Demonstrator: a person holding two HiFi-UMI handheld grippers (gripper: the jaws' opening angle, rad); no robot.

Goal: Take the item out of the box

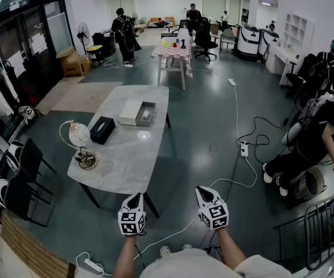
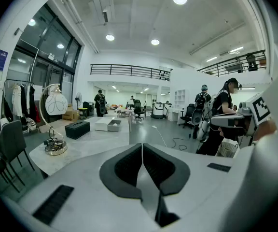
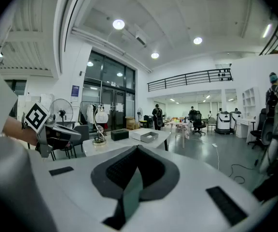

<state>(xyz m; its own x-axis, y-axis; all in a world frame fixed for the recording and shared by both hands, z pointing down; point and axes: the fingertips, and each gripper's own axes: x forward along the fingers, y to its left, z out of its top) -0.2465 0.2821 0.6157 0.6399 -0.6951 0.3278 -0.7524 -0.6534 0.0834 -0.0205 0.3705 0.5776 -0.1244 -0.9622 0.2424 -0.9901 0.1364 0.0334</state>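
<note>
My two grippers are nearest, held low in front of me at about waist height. I am standing back from the table with nothing to reach yet. The left gripper (image 1: 134,200) has its dark pads pressed together with nothing between them. The right gripper (image 1: 205,193) is pinched shut and empty too. I judge this to be a carrying pose, both pointed ahead towards the work.

The marble table (image 1: 126,169) stands across a stretch of bare floor, well out of reach. At its near end sits a round dish of tangled cable (image 1: 87,159). Just behind it is a lamp with a round white shade (image 1: 74,134), and then a black box (image 1: 102,130). They sit along the left side, so the far end is easy to get at.

The task's box (image 1: 153,116) is at that far end. It is a grey open tray near the right edge, with a white slab (image 1: 130,112), probably its lid, touching its left side. A small pale item (image 1: 144,116) lies inside the tray. It is too small from here to say what it is. With the lid off, I only need to walk up, open a gripper and lift the item out.

I count two grippers, one table, one dish, one lamp, one black box, one grey box, one lid and one item. Several people are in the hall beyond.
</note>
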